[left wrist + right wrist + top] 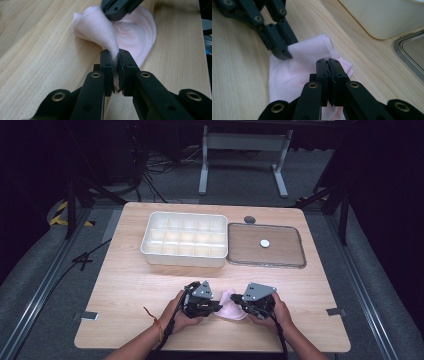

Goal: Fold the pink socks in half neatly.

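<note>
My left fingers (115, 62) pinch fold of pink cloth (130, 32); my right fingers (328, 67) clamp its other edge. Cloth lies on bench (130, 285) near front edge, between both hands, white tray (183, 240) well behind.

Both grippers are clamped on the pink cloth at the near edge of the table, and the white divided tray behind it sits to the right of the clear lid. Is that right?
Not quite: the white divided tray sits left of the clear lid, as the high view shows. The rest holds: the left gripper and the right gripper are both clamped on the pink cloth.
</note>
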The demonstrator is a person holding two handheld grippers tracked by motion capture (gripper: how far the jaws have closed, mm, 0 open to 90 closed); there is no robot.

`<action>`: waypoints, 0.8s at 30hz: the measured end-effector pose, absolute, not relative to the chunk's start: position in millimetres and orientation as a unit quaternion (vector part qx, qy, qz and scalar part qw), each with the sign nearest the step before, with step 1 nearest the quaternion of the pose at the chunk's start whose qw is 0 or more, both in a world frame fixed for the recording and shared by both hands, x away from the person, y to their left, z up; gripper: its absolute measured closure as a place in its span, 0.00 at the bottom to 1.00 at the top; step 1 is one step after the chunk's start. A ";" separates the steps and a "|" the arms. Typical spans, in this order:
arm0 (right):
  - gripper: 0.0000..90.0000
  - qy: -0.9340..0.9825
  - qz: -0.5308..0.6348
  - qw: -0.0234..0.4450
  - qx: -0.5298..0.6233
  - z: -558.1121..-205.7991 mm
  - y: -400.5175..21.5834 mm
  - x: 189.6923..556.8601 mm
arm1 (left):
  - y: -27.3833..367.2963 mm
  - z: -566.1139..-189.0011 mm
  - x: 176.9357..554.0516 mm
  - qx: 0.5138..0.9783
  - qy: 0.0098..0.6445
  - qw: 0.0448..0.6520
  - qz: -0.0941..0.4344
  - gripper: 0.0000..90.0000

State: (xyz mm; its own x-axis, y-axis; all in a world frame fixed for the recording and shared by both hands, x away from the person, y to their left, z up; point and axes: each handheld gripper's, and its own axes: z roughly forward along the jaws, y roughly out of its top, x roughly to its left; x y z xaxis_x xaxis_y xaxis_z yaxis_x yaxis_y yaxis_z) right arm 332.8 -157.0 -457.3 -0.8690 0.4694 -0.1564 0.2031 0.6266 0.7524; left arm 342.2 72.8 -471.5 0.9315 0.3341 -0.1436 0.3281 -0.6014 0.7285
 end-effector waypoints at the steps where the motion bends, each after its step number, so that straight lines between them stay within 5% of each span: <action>1: 0.98 0.887 0.384 0.170 0.194 -459.0 -154.2 335.2 | 72.9 -471.3 342.1 0.895 0.185 0.406 0.004 0.92; 24: 0.97 0.889 0.403 0.138 0.165 -456.5 -144.0 320.6 | 82.0 -464.3 345.3 0.894 0.208 0.395 0.034 0.93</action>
State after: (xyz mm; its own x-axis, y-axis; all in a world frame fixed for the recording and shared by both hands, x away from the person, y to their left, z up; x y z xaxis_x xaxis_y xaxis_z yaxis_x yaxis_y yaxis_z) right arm 320.6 -144.0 -456.5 -0.9076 0.4044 -0.1126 0.1817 0.6202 0.7631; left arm 345.3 82.0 -464.3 0.9112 0.3988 -0.1028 0.3444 -0.6011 0.7211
